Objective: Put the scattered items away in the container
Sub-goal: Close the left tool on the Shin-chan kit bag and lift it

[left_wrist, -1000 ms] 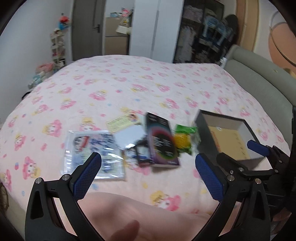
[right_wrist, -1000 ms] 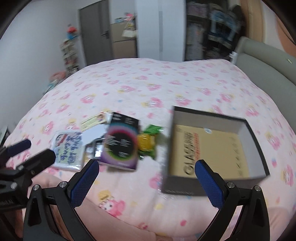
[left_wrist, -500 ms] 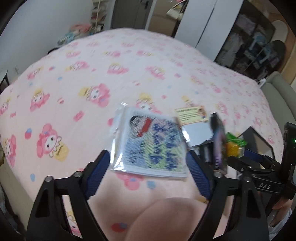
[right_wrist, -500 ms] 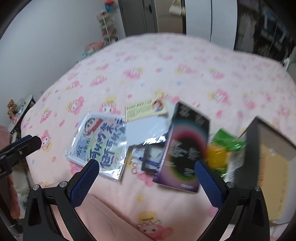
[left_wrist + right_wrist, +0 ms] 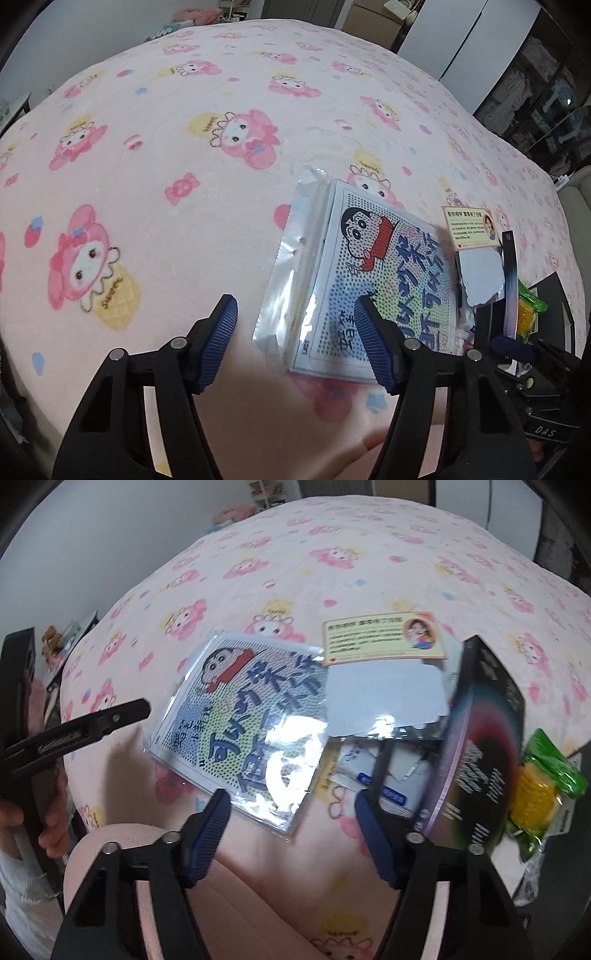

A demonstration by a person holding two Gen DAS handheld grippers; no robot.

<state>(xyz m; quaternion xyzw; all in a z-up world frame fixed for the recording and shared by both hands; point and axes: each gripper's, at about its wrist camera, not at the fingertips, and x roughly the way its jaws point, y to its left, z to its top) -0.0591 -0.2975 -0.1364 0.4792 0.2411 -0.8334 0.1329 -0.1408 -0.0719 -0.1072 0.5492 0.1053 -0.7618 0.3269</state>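
Grippers both spread, holding nothing: left gripper (image 5: 297, 343) low over the cartoon packet (image 5: 373, 291) edge, right gripper (image 5: 291, 830) beside it. Packet, card (image 5: 384, 642), dark box (image 5: 476, 753) and corn pack (image 5: 535, 794) lie clustered on the bedspread (image 5: 184, 166).

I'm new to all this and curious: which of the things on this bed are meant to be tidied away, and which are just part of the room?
To tidy:
cartoon packet
yellow card
white card
dark box
corn packet
small clear packet

Just there:
pink blanket
shelf of toys
wardrobe
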